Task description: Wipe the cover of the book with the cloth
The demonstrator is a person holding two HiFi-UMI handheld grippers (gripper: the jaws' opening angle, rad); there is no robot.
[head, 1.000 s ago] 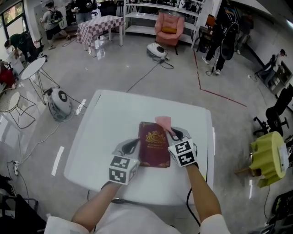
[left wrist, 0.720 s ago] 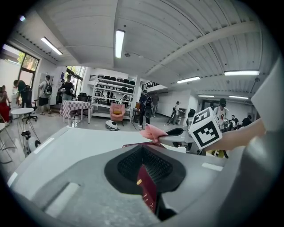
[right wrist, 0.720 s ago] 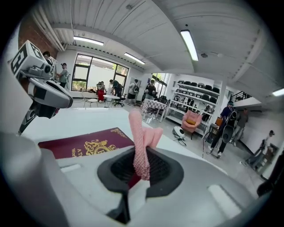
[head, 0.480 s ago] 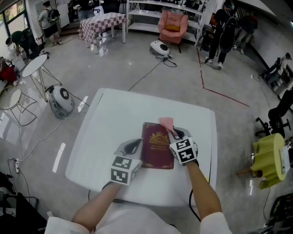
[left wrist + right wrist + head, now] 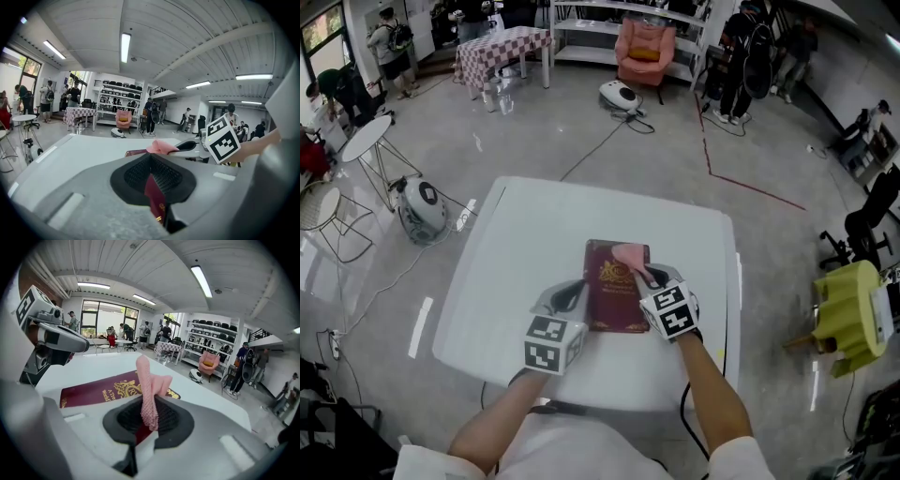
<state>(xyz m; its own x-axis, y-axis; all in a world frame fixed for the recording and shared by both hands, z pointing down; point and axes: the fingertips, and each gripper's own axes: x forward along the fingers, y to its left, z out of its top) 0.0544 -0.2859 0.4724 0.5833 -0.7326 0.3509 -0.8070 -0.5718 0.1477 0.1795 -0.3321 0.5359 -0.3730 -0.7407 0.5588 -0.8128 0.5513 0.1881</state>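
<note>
A dark red book (image 5: 615, 298) with gold print lies flat on the white table (image 5: 525, 253), seen also as a red cover (image 5: 93, 391) in the right gripper view. My right gripper (image 5: 645, 279) is shut on a pink cloth (image 5: 629, 256), which rests on the book's far right part. That cloth (image 5: 150, 389) stands up between the jaws. My left gripper (image 5: 574, 294) is shut on the book's left edge (image 5: 153, 197). From the left gripper view the pink cloth (image 5: 161, 147) shows beyond the jaws.
The table's near edge lies just below both grippers. A yellow stool (image 5: 848, 314) stands right of the table and a round robot vacuum (image 5: 420, 208) to its left. People, chairs and a checkered table (image 5: 500, 47) are far back.
My right gripper has carried the pink cloth from the book's far right corner inward onto the cover. The left gripper keeps its hold at the left edge.
</note>
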